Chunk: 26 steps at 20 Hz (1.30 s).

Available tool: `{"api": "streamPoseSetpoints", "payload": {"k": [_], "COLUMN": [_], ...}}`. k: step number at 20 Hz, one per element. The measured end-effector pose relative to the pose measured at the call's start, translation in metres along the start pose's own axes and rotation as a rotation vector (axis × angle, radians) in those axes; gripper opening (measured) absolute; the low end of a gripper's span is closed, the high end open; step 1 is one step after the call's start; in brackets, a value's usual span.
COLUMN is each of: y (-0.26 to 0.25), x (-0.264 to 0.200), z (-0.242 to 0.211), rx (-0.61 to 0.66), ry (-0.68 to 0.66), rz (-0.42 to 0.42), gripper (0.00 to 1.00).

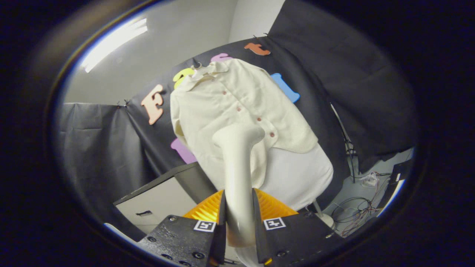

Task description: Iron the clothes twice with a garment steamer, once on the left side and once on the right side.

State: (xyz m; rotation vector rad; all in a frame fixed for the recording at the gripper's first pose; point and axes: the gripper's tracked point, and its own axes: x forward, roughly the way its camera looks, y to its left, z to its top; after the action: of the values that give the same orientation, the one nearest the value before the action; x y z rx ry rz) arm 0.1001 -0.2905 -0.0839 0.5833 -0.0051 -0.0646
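Gripper view: we see the gripper (239,218) pinching the garment steamer (237,163) handle between both fingers. Its head points to 12 o'clock, on the cream shirt's (230,107) lower front. Cabinet (159,200) at 9 o'clock, cables (356,211) at 3.

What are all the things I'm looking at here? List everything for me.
Cream button-up shirt: one, cream, hanging on the white ironing board ahead of the fingers.
White padded ironing board: one, white, behind and below the shirt.
White garment steamer: one, white, handle between the fingers, head against the shirt.
Grey cabinet: one, grey with dark top, beside the board.
Tangled cables: several, mixed colours, on the floor past the board.
Gripper: one, shut on the steamer handle.
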Motion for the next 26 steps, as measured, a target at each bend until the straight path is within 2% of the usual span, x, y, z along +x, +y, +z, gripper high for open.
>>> {"api": "streamPoseSetpoints", "payload": {"k": [5,12,14,19,26], "y": [0.131,0.274,0.298,0.351,0.369], "x": [-0.029,-0.077,-0.088,-0.109,-0.114], "z": [0.015,0.018,0.011,-0.018,-0.026], "rx": [-0.032,-0.172,-0.250,-0.285,-0.339], "ry": [-0.036,-0.054,-0.061,-0.029,-0.043], "rz": [0.162,0.268,0.258,0.284,0.295], "gripper": [0.32,0.32,0.32,0.32,0.32]}}
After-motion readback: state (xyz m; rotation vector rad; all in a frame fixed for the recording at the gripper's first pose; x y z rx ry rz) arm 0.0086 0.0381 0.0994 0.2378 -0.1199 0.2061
